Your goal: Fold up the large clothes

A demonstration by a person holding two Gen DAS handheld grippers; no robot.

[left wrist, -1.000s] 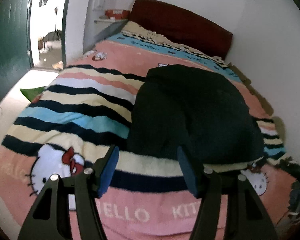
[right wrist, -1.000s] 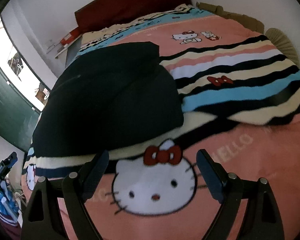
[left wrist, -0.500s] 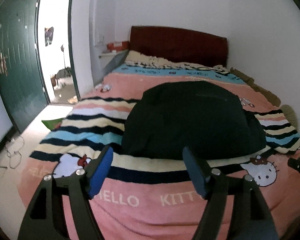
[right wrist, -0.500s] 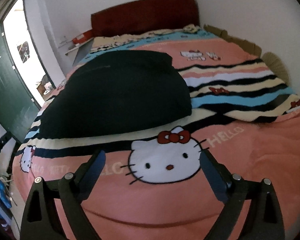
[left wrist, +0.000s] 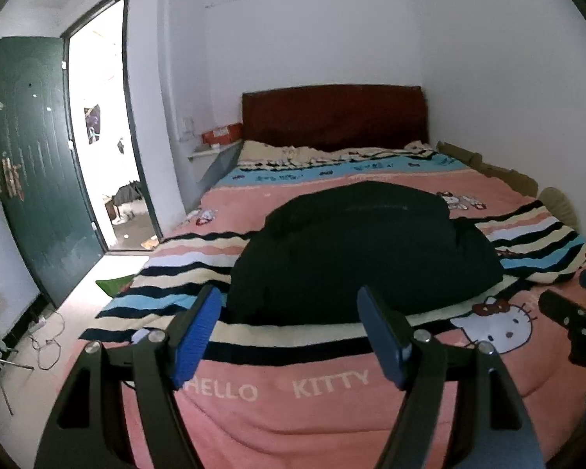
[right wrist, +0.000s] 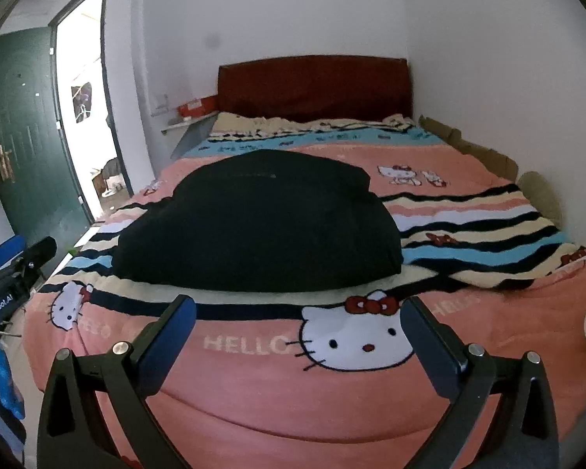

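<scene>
A black garment (left wrist: pixel 363 254), folded into a thick bundle, lies in the middle of the bed, on the striped band of a pink blanket (left wrist: pixel 312 414), well in from the foot edge and nearer the bed's left side than its right.

The left gripper (left wrist: pixel 289 332) hangs over the foot edge with its blue-padded fingers (left wrist: pixel 195 332) spread and nothing between them. The right gripper (right wrist: pixel 299 336) also hangs over the foot edge; its jaws have just been opening and stand wide apart, holding nothing.

The blanket reads "HELLO KITTY" beside cat faces with red bows. In the right wrist view, the left gripper's body bears "GenRobot.AI".
</scene>
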